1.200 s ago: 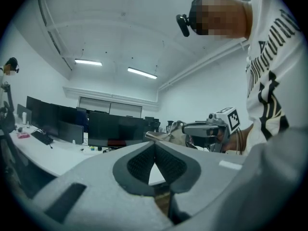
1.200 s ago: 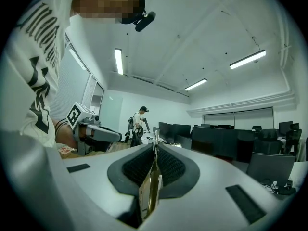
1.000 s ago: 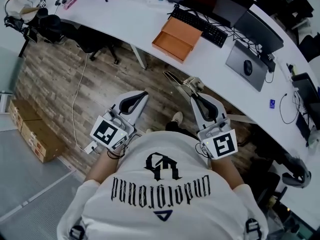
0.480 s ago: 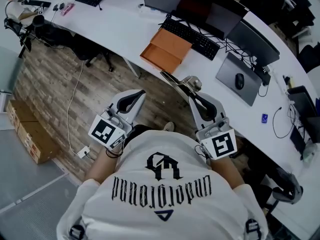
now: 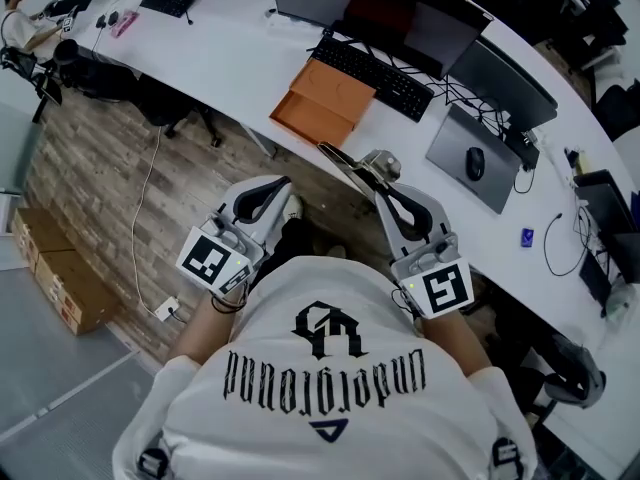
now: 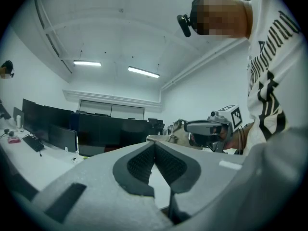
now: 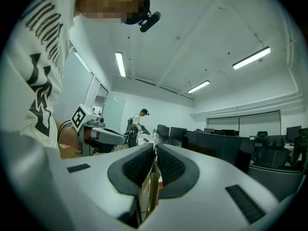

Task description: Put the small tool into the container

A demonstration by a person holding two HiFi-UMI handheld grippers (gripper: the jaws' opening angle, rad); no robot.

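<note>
Right jaws: the right gripper is clenched on the small tool. In the right gripper view, a thin yellowish strip of it is pinched between the dark ribbed pads.
Left jaws: the left gripper is closed pad to pad, with nothing between them.
Tool's lie: from the head view it sticks out past the right gripper's tips. Its long axis runs up and to the left, with the far end aimed towards the container.
Container: an orange box at the near edge of the curved white desk, just left of a black keyboard.
Relation that counts: the box lies ahead and a little left of the right jaws, roughly along the tool's own axis. The tool's tip is near the box but apart from it, over the wooden floor.
Nearer hand: the right, I'd say, since its tool reaches closest. The left gripper hangs off the desk, below the box.
Next move, as I judge it: carry the tool forward along that line until it is over the box, then let the jaws go.
</note>
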